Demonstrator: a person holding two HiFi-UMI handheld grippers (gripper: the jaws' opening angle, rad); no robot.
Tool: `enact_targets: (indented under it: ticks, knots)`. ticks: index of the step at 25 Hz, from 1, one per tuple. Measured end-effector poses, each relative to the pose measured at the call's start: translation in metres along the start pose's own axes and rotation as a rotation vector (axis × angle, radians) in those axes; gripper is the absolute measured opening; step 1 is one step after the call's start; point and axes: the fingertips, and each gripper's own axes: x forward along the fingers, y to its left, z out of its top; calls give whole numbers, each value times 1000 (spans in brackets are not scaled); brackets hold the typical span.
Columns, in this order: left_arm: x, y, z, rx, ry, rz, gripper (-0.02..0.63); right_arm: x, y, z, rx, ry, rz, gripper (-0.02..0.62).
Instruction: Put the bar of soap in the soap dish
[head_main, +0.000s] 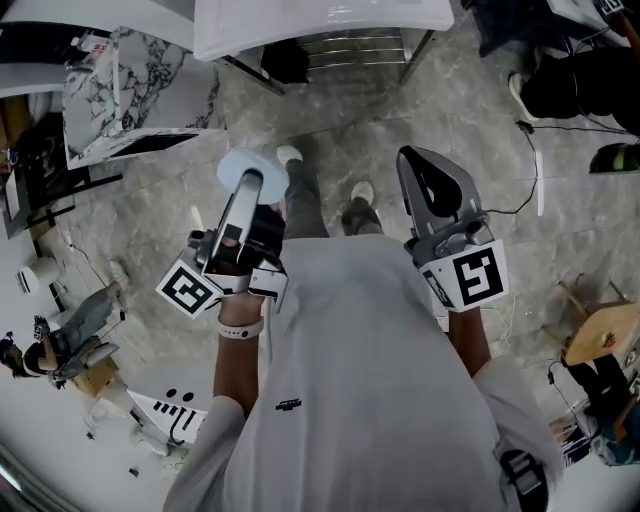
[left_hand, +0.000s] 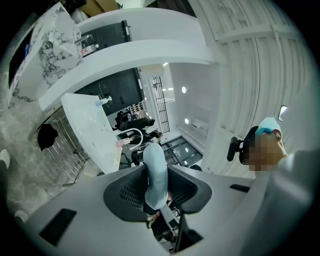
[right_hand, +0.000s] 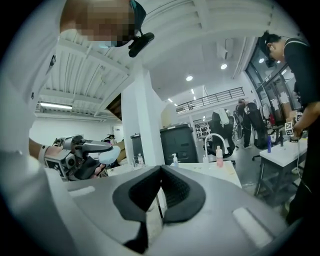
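My left gripper (head_main: 248, 185) is shut on a pale blue oval bar of soap (head_main: 243, 166), held level in front of the person's body. In the left gripper view the soap (left_hand: 154, 167) stands edge-on between the black pads, which press on both its sides. To the right, my right gripper (head_main: 432, 188) has its jaws together with nothing in them. Its own view shows the pads (right_hand: 175, 192) meeting, and the left gripper with the soap (right_hand: 107, 155) off to the left. No soap dish can be made out in any view.
A white sink counter (head_main: 320, 28) on a metal frame stands ahead, with a faucet (right_hand: 214, 142) and a pink bottle (right_hand: 219, 158). A marble slab (head_main: 135, 85) leans at the left. Cables and bags lie on the floor at right. A person (right_hand: 300, 85) stands at the right.
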Motion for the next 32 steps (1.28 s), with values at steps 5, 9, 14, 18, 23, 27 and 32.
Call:
enact_targets:
  ticks: [5,9,14,18,23,27,32]
  knots:
    - [2,5,7,-4,5,-27,118,9,7,2,-18,2,12,-2]
    - [2,8,22,-32,-30,-62,118,31,18,17,-1,-48,28,-2]
    - [10,18,55,-41,-44,-73,118,71,24,35,-19,-56,61,-2]
    - [20,28,93,-29,-60,-95,118,108,21,40,-47,-30,51,-2]
    - [31,38,138,-55,-93,-156,118,152,26,53,-63,-24,49,-2]
    - [41,40,181,-43,-113,-210,118,197,41,69,-130,-20,67,-1]
    - [51,54,230,-38,-99,-227,118,248,51,87,-149,-44,51,-2]
